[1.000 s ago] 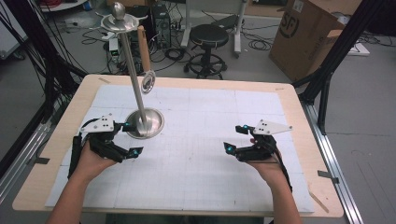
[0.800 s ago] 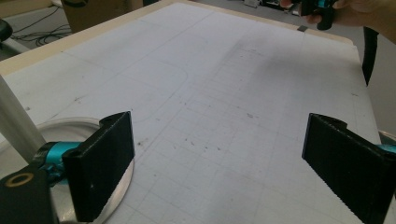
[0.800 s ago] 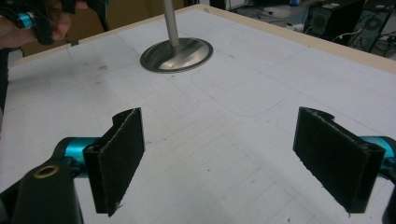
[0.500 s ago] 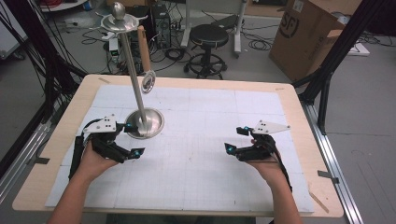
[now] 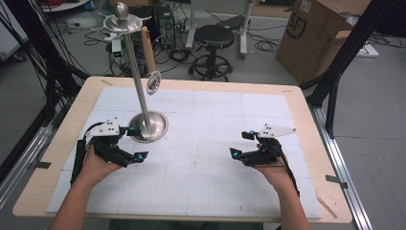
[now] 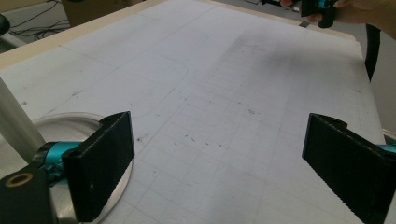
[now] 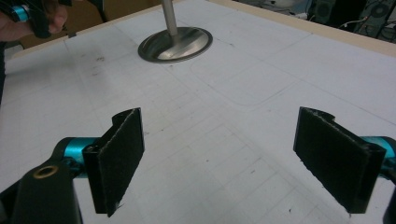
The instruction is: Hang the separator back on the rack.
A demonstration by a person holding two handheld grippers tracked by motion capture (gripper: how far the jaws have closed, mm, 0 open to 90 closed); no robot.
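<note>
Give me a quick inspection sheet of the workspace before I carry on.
Surface: wooden table covered by a white gridded mat, with faint smudges.
Job's things: metal stand, round base on the mat, upright pole, small disc on a side arm.
Clutter: nothing seen on the mat.
Grippers: left gripper beside the stand's base, jaws open; right gripper apart on bare mat, jaws open.
Cables: one trails from each gripper along the forearm; tangle on the floor behind.
Surroundings: stool, cardboard box, black frame posts.
</note>
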